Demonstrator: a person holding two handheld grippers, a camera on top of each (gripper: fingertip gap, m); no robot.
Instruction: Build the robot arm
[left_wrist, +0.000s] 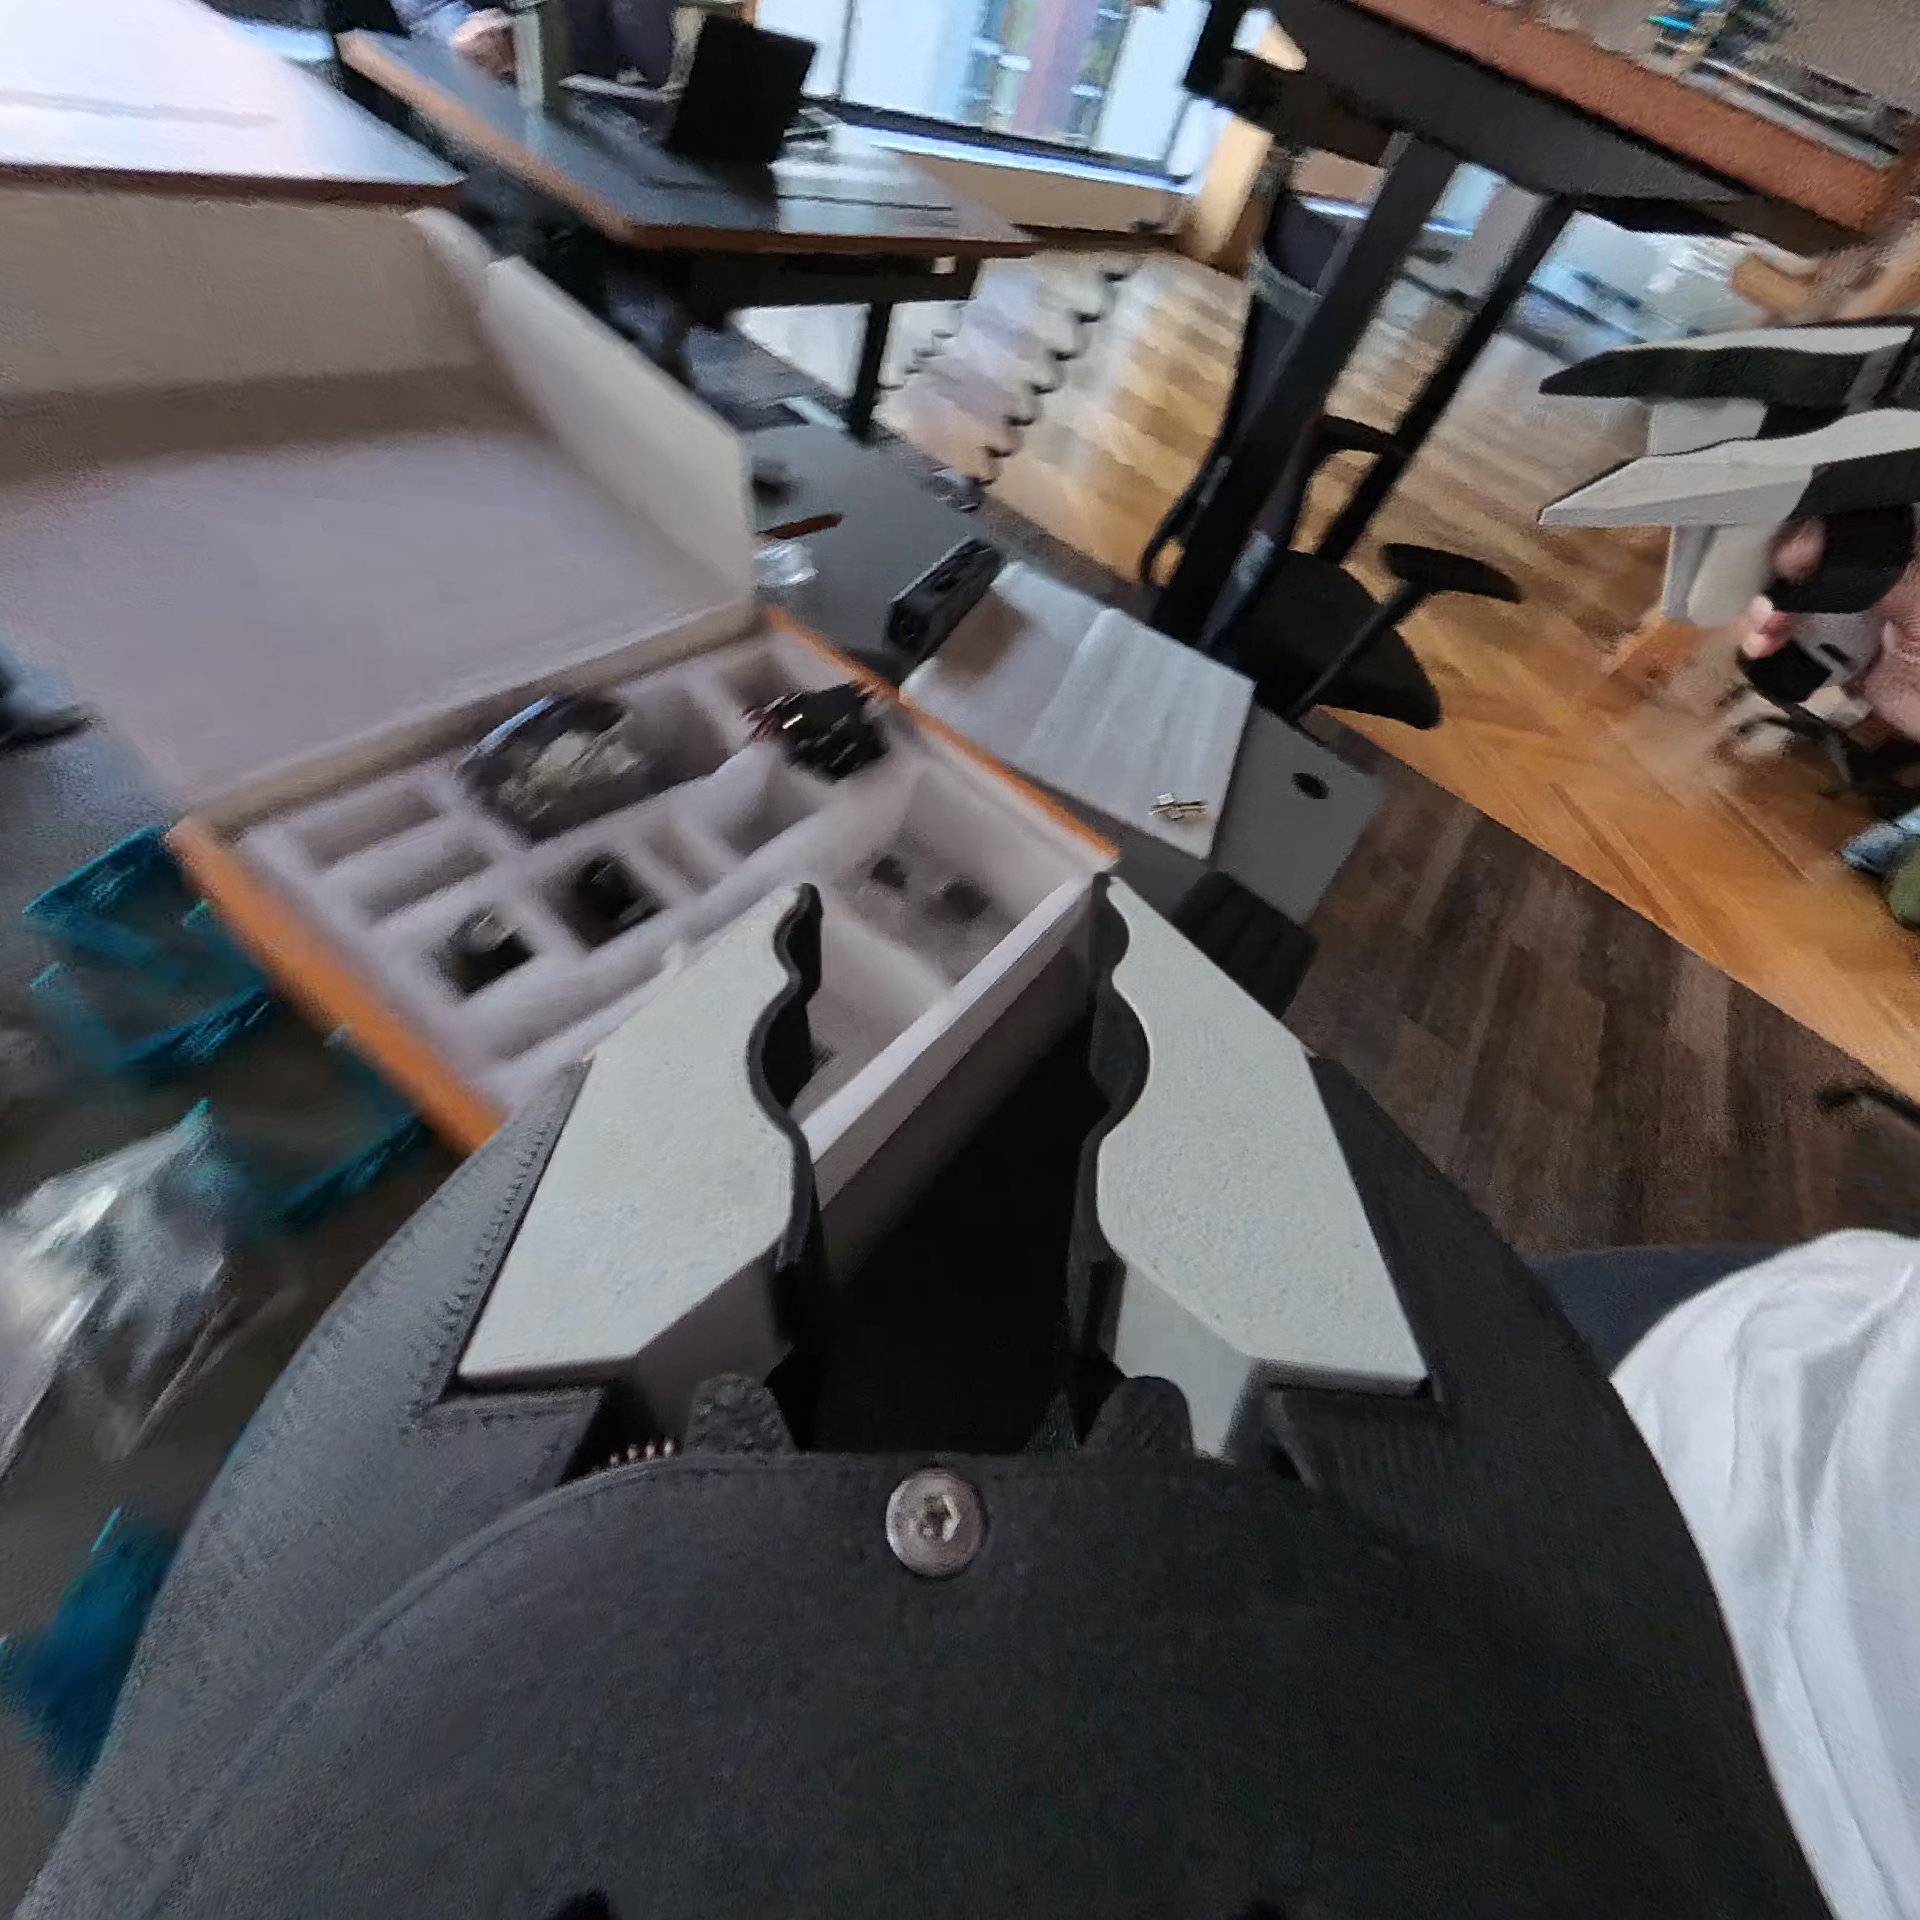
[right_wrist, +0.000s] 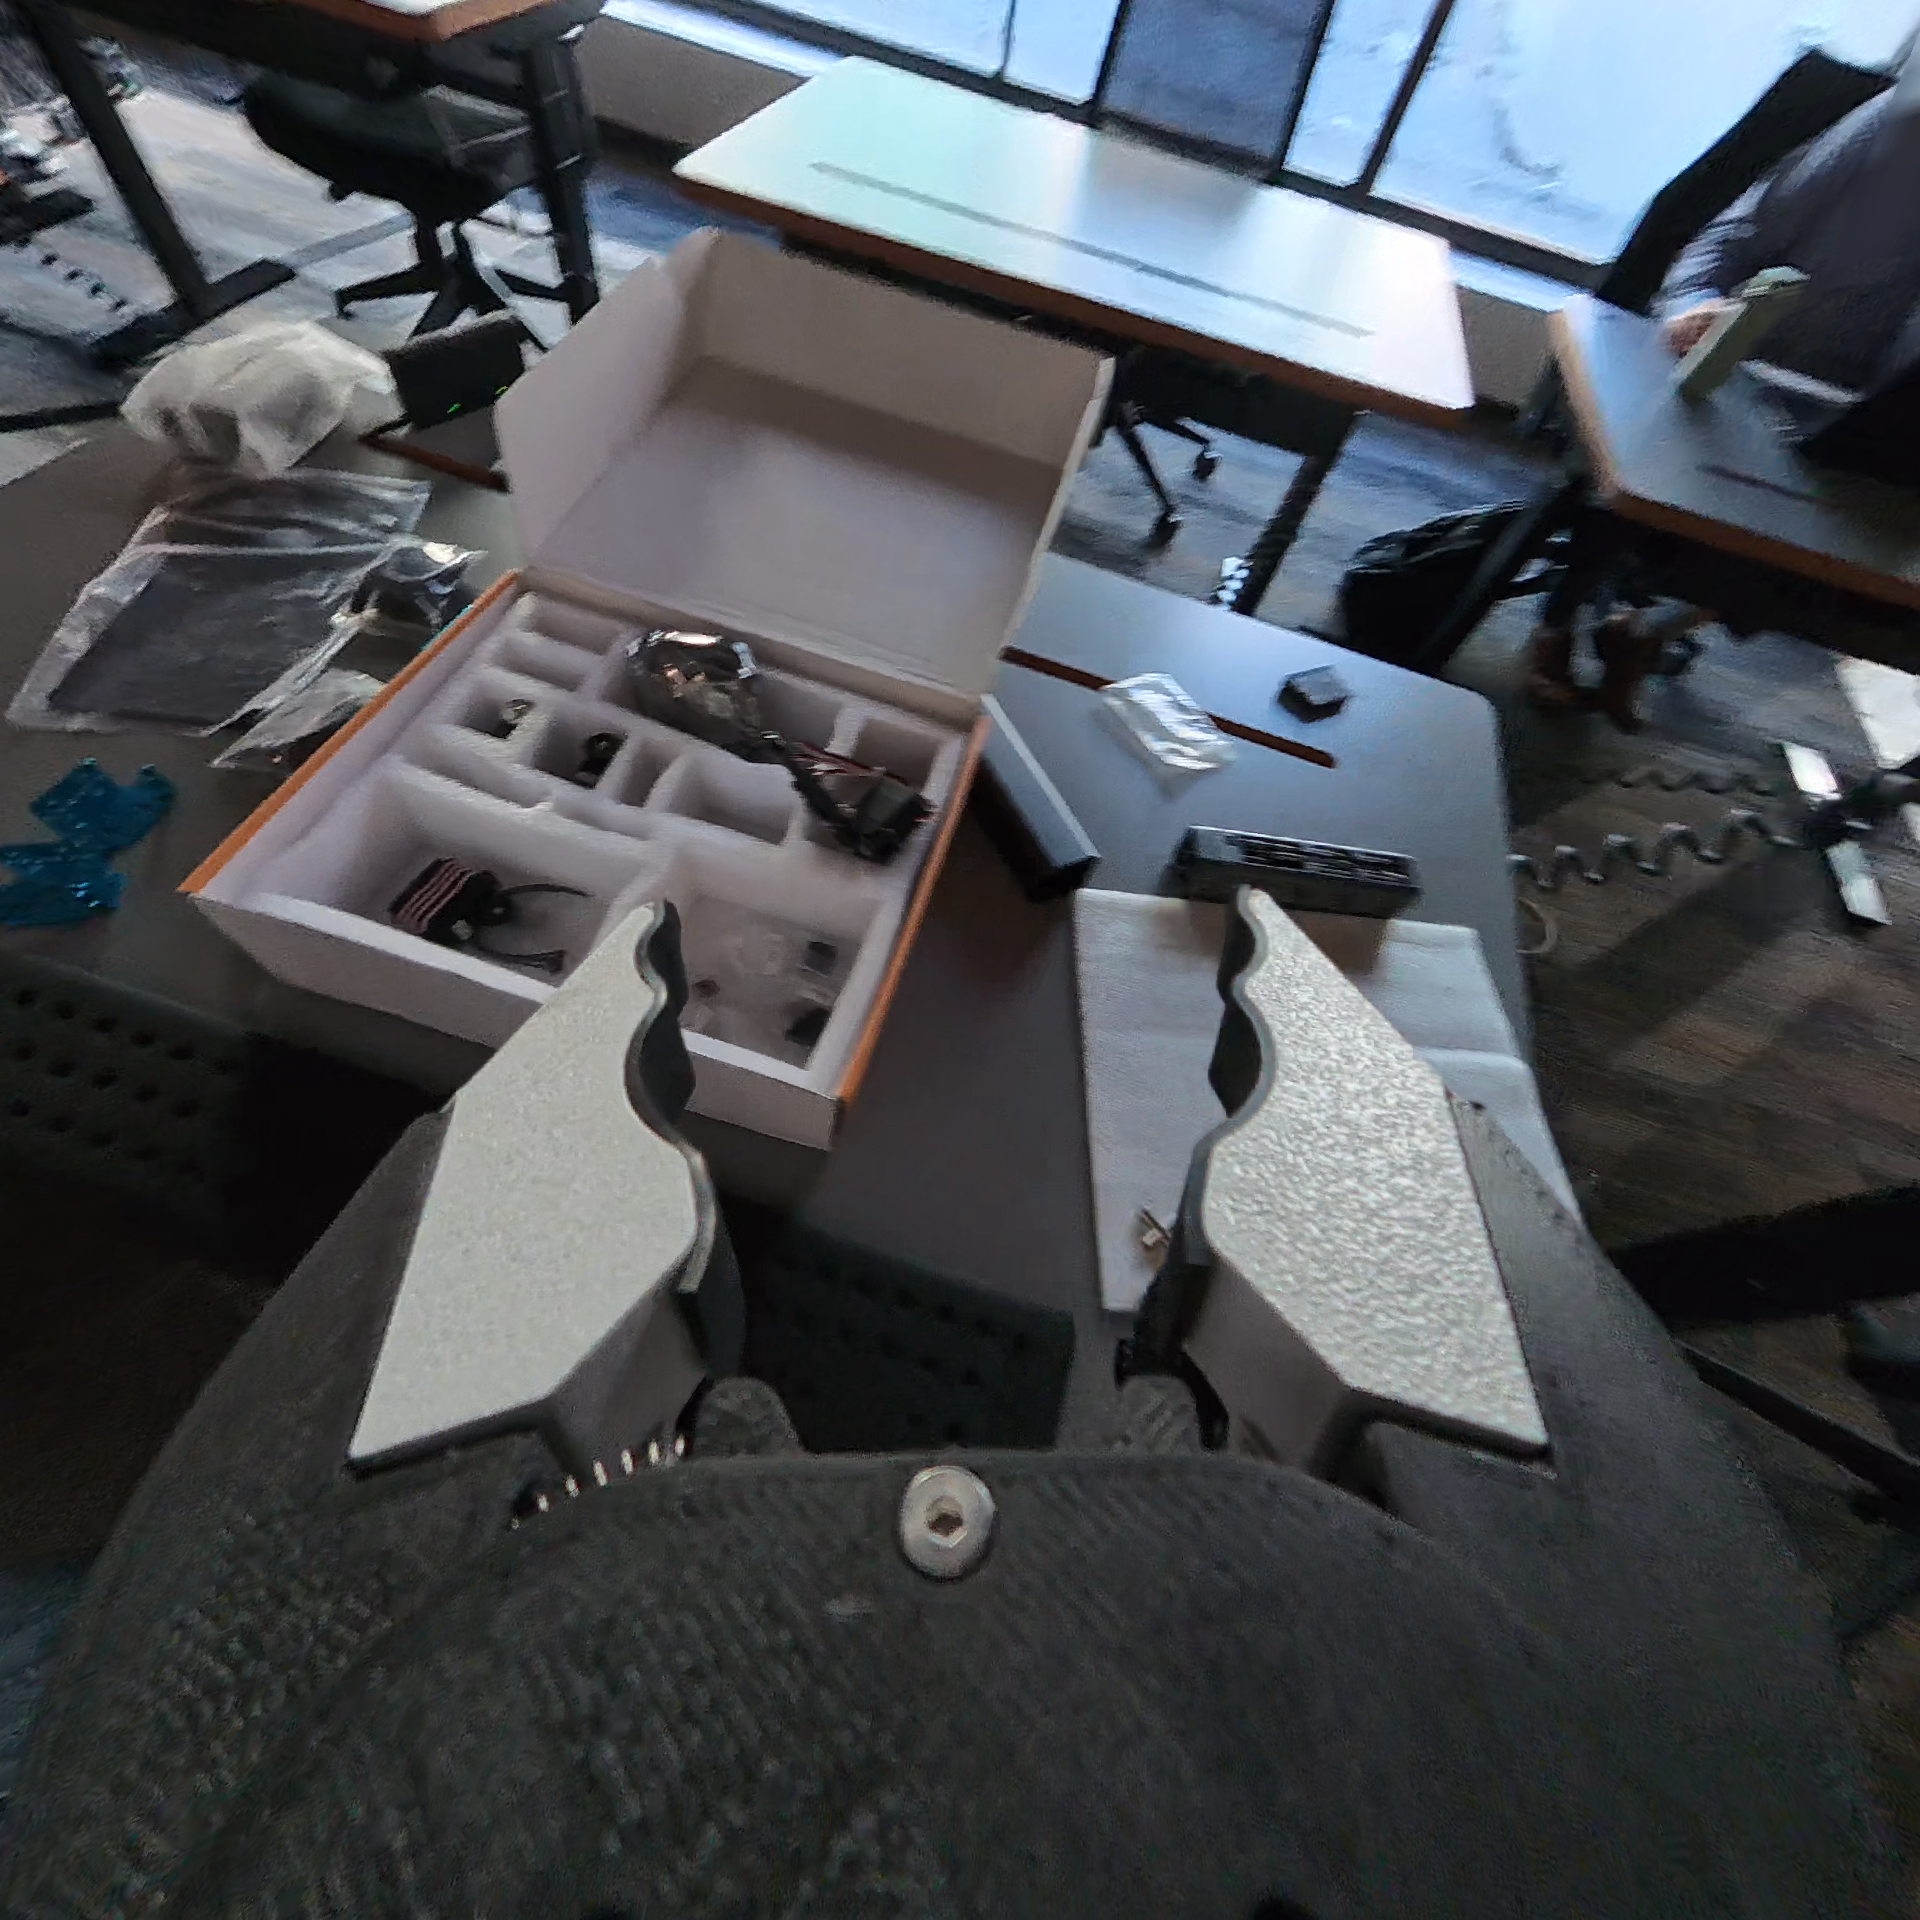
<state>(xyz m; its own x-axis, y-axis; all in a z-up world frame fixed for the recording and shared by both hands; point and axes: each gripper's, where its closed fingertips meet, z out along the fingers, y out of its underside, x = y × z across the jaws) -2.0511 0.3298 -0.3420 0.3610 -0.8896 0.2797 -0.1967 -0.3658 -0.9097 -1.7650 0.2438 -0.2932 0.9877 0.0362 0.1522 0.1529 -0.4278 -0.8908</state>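
An open white cardboard box (right_wrist: 499, 997) with an orange edge and a foam insert lies on the dark table. Its lid (right_wrist: 810, 488) stands up behind. In its compartments lie a black servo with wires (right_wrist: 873, 810), a silvery bag (right_wrist: 691, 665) and small dark parts. My right gripper (right_wrist: 951, 914) is open and empty, above the box's near right corner and a white pad (right_wrist: 1143, 1039). My left gripper (left_wrist: 951, 904) is open and empty, its fingertips over the box's near corner (left_wrist: 997, 966). The right gripper (left_wrist: 1548, 449) also shows at the right of the left wrist view, held high.
A small metal part (right_wrist: 1151, 1231) lies on the white pad. A black bar (right_wrist: 1034, 821) and a ribbed black block (right_wrist: 1294, 857) lie beyond it. Blue plastic pieces (right_wrist: 73, 831) and clear plastic bags (right_wrist: 208, 613) lie left of the box. Desks and office chairs (left_wrist: 1340, 634) stand around.
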